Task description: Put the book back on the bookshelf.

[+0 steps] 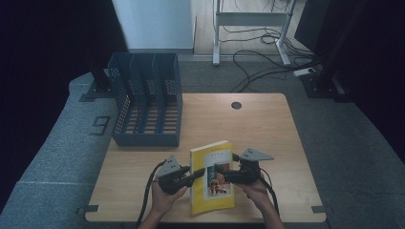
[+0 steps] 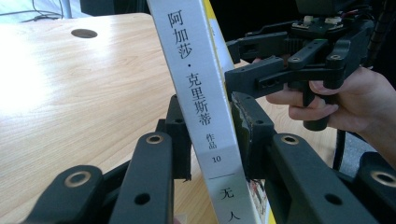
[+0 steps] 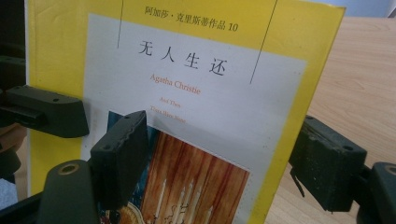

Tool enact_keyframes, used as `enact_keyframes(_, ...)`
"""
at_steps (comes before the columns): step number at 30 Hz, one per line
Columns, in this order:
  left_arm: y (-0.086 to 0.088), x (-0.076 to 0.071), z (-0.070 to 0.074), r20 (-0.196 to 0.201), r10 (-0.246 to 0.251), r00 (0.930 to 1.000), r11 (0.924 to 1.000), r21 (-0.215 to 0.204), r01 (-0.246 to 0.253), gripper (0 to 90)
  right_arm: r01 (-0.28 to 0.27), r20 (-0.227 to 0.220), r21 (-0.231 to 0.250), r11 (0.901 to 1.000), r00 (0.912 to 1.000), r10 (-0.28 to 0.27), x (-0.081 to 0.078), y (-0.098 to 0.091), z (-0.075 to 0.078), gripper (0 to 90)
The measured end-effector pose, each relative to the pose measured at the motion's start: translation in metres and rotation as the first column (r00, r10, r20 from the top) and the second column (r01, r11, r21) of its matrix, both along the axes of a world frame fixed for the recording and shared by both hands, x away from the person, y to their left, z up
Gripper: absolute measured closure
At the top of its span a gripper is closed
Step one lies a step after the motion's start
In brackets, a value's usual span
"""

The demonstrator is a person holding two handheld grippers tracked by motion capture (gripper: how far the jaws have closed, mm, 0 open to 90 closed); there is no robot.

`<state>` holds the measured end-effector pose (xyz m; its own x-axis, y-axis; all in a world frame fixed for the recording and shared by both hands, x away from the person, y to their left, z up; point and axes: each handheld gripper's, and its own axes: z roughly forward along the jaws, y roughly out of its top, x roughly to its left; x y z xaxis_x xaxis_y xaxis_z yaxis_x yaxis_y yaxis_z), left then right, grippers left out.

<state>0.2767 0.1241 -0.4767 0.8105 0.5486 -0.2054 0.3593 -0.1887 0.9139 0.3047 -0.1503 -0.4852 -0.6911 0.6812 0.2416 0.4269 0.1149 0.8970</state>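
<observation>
A yellow paperback book (image 1: 212,191) with a white cover panel is held up off the wooden table (image 1: 267,129) near its front edge. My left gripper (image 1: 197,174) comes in from the left, and in the left gripper view its jaws (image 2: 210,135) pinch the book's white spine (image 2: 198,88) from both sides. My right gripper (image 1: 218,168) reaches in from the right. In the right gripper view one pad stands in front of the cover (image 3: 201,93) and the other past the book's edge, so the right gripper (image 3: 224,158) straddles the book with a wide gap. The right gripper (image 2: 243,63) also shows beside the spine.
A dark blue slotted file rack (image 1: 145,102) stands at the table's back left. A round cable hole (image 1: 236,105) sits near the far edge. Beyond the table, cables (image 1: 258,57) lie on the floor by a white desk frame (image 1: 250,19).
</observation>
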Motion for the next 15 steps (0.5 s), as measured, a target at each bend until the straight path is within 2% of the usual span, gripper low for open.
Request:
enact_keyframes(10,0.0014,0.0011,0.0001,-0.022,-0.015,0.9996,0.9998,-0.009,0.015,71.2,-0.003,0.014,-0.014,0.9999,0.9999,0.003,-0.0015,0.0001,0.0013,22.8)
enact_keyframes(15,0.0027,-0.0005,0.0048,-0.024,-0.026,0.9994,0.9996,-0.009,0.026,72.0,0.003,0.046,-0.038,0.9993,0.9989,-0.002,-0.0051,0.0026,0.0051,22.8)
